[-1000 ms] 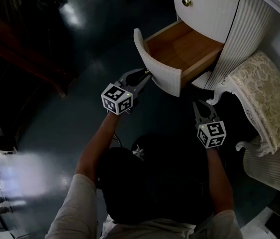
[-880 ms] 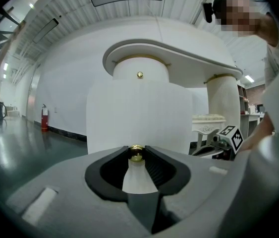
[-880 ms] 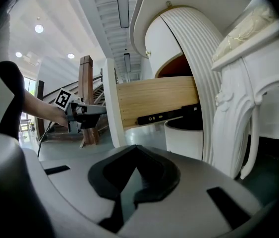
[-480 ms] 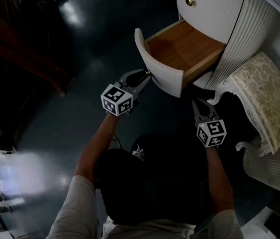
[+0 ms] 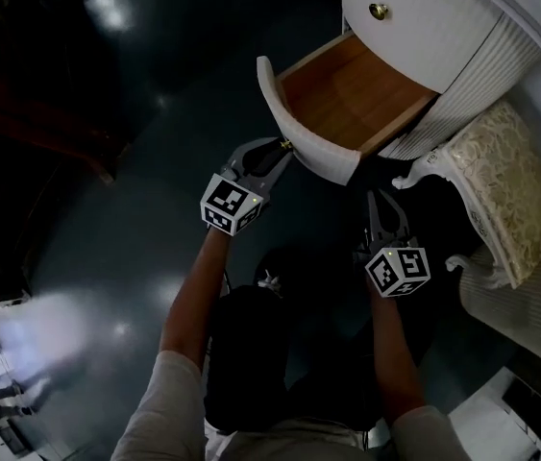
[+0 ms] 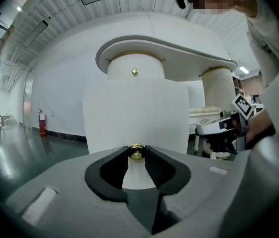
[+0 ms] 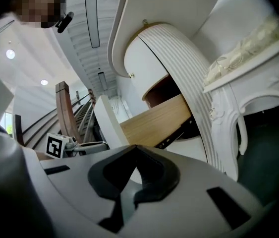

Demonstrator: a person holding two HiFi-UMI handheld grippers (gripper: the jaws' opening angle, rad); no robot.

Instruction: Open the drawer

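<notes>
The white cabinet (image 5: 481,75) stood at the upper right of your head view, with a cushioned stool (image 5: 496,176) just beside it. Its lower drawer (image 5: 342,99) stood pulled out, its wooden inside showing. Your left gripper (image 5: 282,147) was at the drawer's curved front, jaws clamped on the small brass knob (image 6: 136,152). Your right gripper (image 5: 382,197) hovered below the drawer, jaws pressed together, holding nothing.

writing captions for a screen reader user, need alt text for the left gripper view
The left gripper is shut on the small brass knob of a white drawer front. Above, a second knob sits on the white cabinet under its rounded top.
</notes>
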